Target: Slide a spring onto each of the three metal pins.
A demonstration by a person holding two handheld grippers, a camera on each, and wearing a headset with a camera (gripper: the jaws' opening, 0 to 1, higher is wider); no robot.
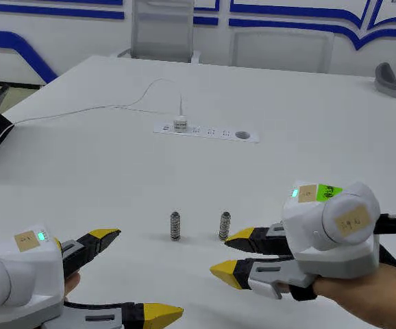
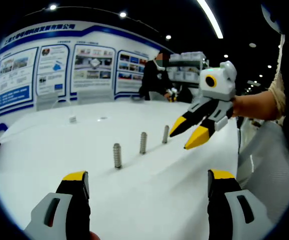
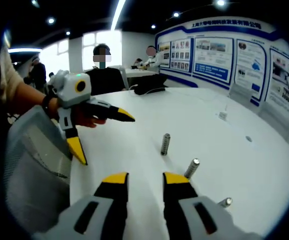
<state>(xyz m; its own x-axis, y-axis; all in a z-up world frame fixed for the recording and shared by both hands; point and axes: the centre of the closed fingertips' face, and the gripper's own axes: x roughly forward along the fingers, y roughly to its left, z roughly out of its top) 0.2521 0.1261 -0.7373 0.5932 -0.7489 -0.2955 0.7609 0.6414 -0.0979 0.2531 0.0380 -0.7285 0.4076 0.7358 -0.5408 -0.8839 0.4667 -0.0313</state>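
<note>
White table [image 1: 116, 171], open room around spring-wrapped pins [image 2: 143, 142]; left hand-held gripper [image 1: 140, 274] wide, right hand-held gripper [image 1: 222, 253] narrow, both empty.

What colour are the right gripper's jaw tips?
Yellow tips on the right gripper, clearest in the head view.

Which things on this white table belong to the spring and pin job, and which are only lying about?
Job: three spring-wrapped pins; left gripper; right gripper, both open.
Lying about: power strip; white plug in it; grey curved object far right.
</note>
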